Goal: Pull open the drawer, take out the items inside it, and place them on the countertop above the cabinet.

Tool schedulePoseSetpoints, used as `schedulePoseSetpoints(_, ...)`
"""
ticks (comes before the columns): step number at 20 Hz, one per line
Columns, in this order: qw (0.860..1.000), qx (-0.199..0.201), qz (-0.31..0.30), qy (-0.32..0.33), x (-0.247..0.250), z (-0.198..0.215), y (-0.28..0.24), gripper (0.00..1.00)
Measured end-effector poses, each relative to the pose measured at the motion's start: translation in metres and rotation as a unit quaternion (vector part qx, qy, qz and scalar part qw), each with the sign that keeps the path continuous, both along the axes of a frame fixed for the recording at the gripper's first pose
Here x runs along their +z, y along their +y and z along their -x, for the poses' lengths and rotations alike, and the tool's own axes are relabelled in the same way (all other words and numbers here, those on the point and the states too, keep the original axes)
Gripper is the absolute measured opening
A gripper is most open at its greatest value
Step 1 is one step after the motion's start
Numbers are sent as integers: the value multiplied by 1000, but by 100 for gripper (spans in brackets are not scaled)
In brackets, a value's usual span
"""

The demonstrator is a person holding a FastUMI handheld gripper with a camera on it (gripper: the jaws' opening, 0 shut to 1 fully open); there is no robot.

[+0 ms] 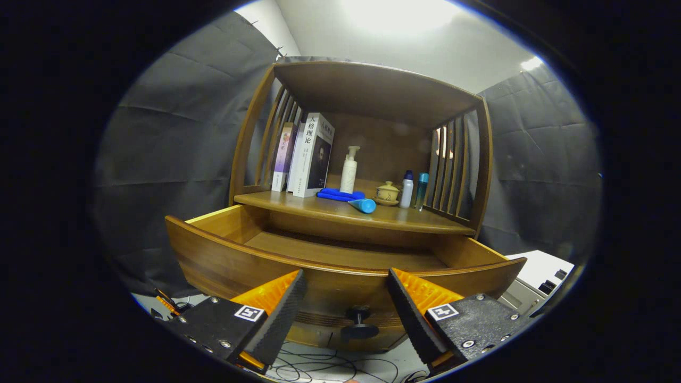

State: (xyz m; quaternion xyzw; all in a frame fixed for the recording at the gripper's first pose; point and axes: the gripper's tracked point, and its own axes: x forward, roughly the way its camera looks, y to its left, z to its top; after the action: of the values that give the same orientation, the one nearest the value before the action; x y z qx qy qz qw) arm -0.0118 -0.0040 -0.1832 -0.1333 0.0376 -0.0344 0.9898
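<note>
Spread-open gripper [346, 306] faces pulled-out drawer [340, 255], visibly bare inside; blue tube [362, 205] lies on countertop [298, 205]

Your claw [346, 303] hangs spread wide, nothing between its fingers, with the drawer [340, 266] pulled out just ahead and its knob [359, 322] between them. The drawer's inside lies open from above. On the worktop [319, 208], books [306, 154] crowd one end, bottles [412, 190] the other; the front edge is bare.
</note>
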Motion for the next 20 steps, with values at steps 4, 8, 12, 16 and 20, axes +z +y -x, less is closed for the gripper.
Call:
schedulePoseSetpoints(4, 1000, -5, -11, -9, -1, -33, -1, 95)
schedulePoseSetpoints(8, 1000, -10, -7, -13, -1, -58, -1, 95)
schedulePoseSetpoints(12, 1000, -11, -7, -18, -3, -87, -3, 95)
schedulePoseSetpoints(16, 1000, -11, -3, -22, -3, -112, -4, 95)
schedulePoseSetpoints(20, 1000, -8, 1, -19, -4, -134, -8, 95)
